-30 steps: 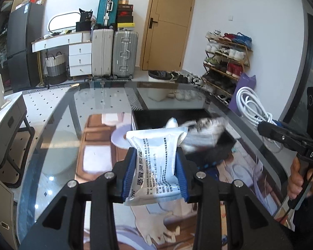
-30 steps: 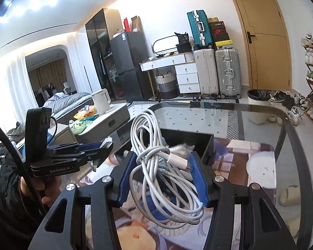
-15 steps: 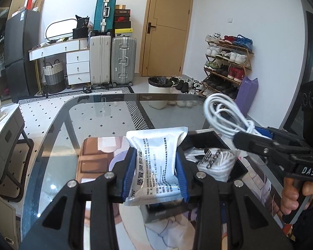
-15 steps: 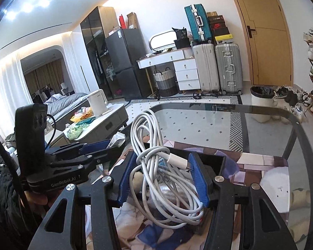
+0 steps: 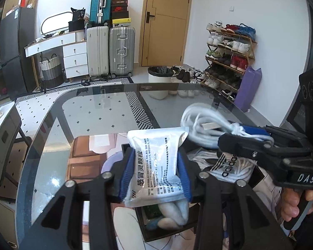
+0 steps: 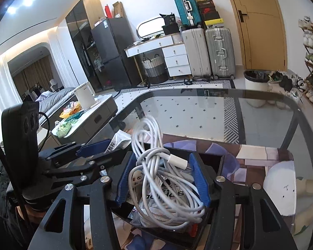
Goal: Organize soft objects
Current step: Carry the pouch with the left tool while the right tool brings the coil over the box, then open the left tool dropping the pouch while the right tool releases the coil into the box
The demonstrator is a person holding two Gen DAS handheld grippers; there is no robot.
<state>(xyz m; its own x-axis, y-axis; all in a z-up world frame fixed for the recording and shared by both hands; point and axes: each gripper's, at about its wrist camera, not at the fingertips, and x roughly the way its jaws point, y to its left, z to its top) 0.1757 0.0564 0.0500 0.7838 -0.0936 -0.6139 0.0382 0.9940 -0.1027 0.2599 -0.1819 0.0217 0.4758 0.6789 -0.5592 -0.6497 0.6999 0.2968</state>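
My left gripper point(image 5: 156, 175) is shut on a white medicine sachet point(image 5: 156, 162) printed with dark text, held over the black box point(image 5: 154, 231) on the glass table. My right gripper point(image 6: 163, 179) is shut on a coiled white charging cable point(image 6: 156, 162), held above the same box point(image 6: 210, 162). In the left wrist view the right gripper point(image 5: 258, 133) and its cable point(image 5: 202, 125) hover at the right, above an Adidas-labelled white bag point(image 5: 229, 166) in the box. In the right wrist view the left gripper point(image 6: 102, 145) and the sachet point(image 6: 119, 139) show at the left.
The box also holds white soft items point(image 5: 175, 214). A printed mat point(image 6: 260, 158) lies under the box on the glass table point(image 5: 89, 112). Suitcases point(image 5: 110, 50), a drawer unit, a bin point(image 5: 158, 81) and a shoe rack point(image 5: 229, 54) stand beyond the table.
Both grippers have come in over the box. The right gripper with the cable has moved left and lower, close beside the sachet; both grips are unchanged.
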